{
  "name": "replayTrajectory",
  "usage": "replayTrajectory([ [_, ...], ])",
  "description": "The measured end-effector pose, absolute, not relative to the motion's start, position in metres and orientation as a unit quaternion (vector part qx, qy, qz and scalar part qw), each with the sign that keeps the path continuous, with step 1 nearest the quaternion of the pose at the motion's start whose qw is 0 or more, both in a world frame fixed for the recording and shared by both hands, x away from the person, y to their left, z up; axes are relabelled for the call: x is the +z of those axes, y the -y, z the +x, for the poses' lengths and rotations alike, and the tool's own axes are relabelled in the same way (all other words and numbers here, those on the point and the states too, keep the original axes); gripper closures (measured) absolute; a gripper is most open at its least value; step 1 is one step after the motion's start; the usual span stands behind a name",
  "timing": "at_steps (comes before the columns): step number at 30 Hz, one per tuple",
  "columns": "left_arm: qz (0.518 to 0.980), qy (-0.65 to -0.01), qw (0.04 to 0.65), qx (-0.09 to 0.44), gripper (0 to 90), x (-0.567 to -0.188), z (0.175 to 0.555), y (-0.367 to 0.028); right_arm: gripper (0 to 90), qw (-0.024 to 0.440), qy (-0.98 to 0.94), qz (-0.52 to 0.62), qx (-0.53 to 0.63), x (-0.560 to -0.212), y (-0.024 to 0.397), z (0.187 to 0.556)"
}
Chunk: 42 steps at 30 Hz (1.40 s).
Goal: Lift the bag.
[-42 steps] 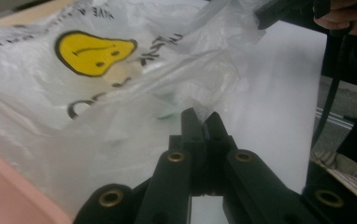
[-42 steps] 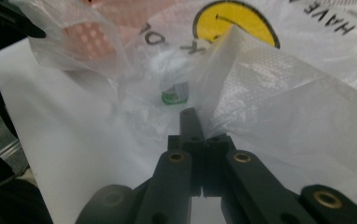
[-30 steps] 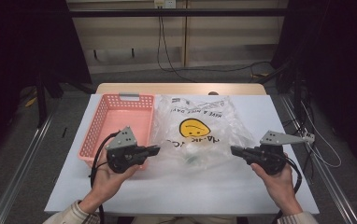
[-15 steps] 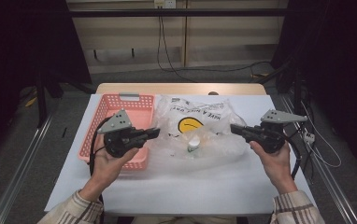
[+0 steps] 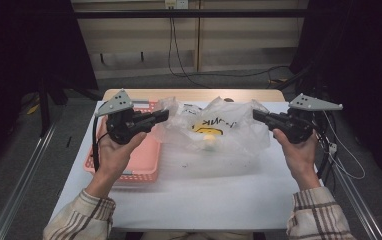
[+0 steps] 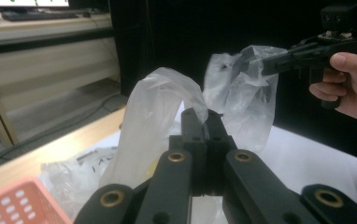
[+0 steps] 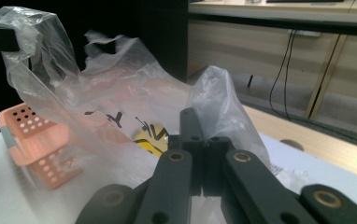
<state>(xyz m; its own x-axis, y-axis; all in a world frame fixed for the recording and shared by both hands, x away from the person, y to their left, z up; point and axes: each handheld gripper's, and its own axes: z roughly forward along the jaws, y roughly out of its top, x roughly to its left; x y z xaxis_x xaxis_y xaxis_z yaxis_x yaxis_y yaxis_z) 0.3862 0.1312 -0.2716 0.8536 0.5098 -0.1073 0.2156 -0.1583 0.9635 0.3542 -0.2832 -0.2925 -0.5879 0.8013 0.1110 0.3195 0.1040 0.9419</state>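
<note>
My left gripper [image 5: 160, 117] and right gripper [image 5: 260, 115] each have jaws pinched on a handle of the plastic bag [image 5: 214, 130]. It hangs just above the tabletop [image 5: 204, 200], beside the pink basket [image 5: 146, 165]. Lifting looks begun, not finished.

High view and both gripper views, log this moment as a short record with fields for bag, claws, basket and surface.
bag: clear thin plastic bag with a yellow smiley print, lifted by its two handles, its bottom on the table
left claw: shut on one bag handle
right claw: shut on the other bag handle
basket: pink perforated plastic basket, on the table beside the bag, under the left hand
surface: white-covered table
</note>
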Motion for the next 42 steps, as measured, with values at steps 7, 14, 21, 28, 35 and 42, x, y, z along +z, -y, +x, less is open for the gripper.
replayTrajectory([
  [7, 0.738, -0.245, 0.612, 0.145, 90.0, -0.243, 0.397, -0.133, 90.0, 0.251, -0.703, 0.382, 0.546, -0.256, 0.285, 0.362],
  [14, 0.729, -0.236, 0.621, 0.165, 90.0, -0.208, 0.395, -0.131, 90.0, 0.271, -0.69, 0.375, 0.556, -0.223, 0.288, 0.37],
  [21, 0.715, -0.244, 0.63, 0.179, 90.0, -0.19, 0.4, -0.135, 90.0, 0.289, -0.677, 0.377, 0.562, -0.192, 0.296, 0.381],
  [28, 0.705, -0.245, 0.636, 0.196, 90.0, -0.169, 0.405, -0.139, 90.0, 0.306, -0.667, 0.382, 0.562, -0.162, 0.303, 0.395],
  [35, 0.694, -0.263, 0.642, 0.194, 90.0, -0.16, 0.417, -0.141, 90.0, 0.308, -0.66, 0.392, 0.562, -0.148, 0.303, 0.412],
  [42, 0.698, -0.267, 0.636, 0.191, 90.0, -0.172, 0.419, -0.14, 90.0, 0.305, -0.666, 0.39, 0.558, -0.157, 0.301, 0.417],
])
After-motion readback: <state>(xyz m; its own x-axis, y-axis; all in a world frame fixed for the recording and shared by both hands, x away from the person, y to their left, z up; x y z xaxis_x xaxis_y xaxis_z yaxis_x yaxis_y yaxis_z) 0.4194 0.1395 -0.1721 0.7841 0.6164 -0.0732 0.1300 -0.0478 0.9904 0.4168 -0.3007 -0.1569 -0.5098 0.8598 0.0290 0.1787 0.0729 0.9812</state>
